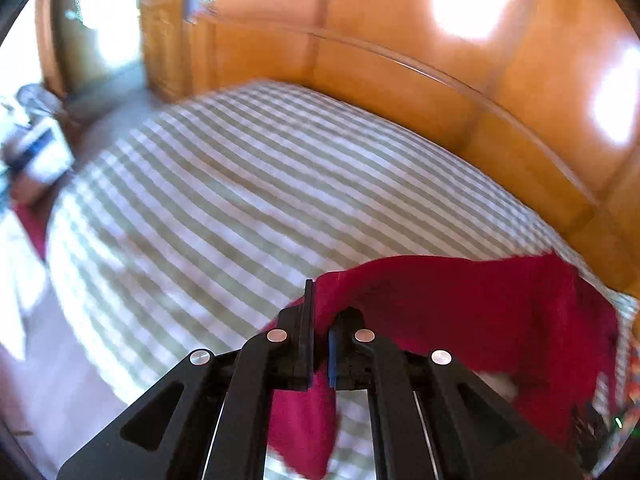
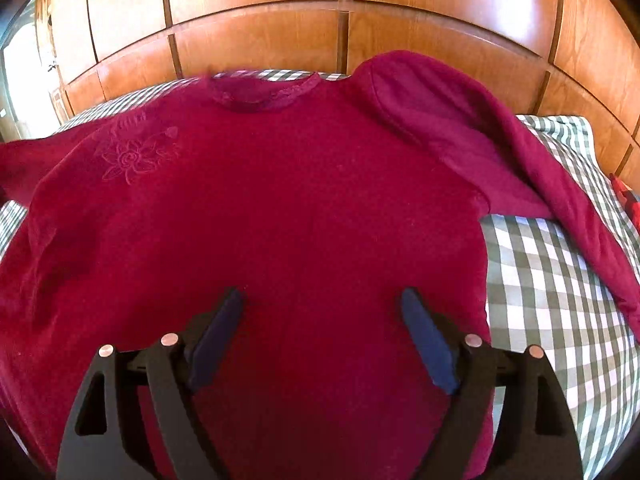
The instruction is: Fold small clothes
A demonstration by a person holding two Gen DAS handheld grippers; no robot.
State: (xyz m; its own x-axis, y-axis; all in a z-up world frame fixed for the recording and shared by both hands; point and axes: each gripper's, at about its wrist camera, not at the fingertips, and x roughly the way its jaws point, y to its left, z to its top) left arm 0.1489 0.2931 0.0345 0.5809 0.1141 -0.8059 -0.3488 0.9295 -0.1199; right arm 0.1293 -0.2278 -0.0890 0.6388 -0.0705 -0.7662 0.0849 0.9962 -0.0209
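— On the bed with the green-and-white checked cloth (image 2: 552,264) we see the crimson long-sleeved fleece sweater (image 2: 280,200) lying spread, its neckline toward the glossy orange-brown wooden panelled wall (image 2: 256,12). Where does our right gripper (image 2: 322,300) stand?

— Above the lower body of the sweater, pointing along it toward the collar, with its blue-padded fingers (image 2: 428,344) spread wide apart and nothing between them. We cannot tell whether the tips touch the fabric.

— And the right sleeve (image 2: 500,152)?

— It slants away from the shoulder and trails over the checked cloth toward the bed's right edge. An embossed flower (image 2: 132,160) shows on the chest at the left.

— What of our left gripper (image 1: 320,320)?

— From its own camera we see its fingers drawn together and clamped on a fold of the crimson sweater (image 1: 480,312), which drapes to the right and hangs down beneath the jaws. It is held tilted, looking across the checked cloth (image 1: 240,200) toward the wooden wall (image 1: 400,40). That view is blurred, so finer detail escapes us.
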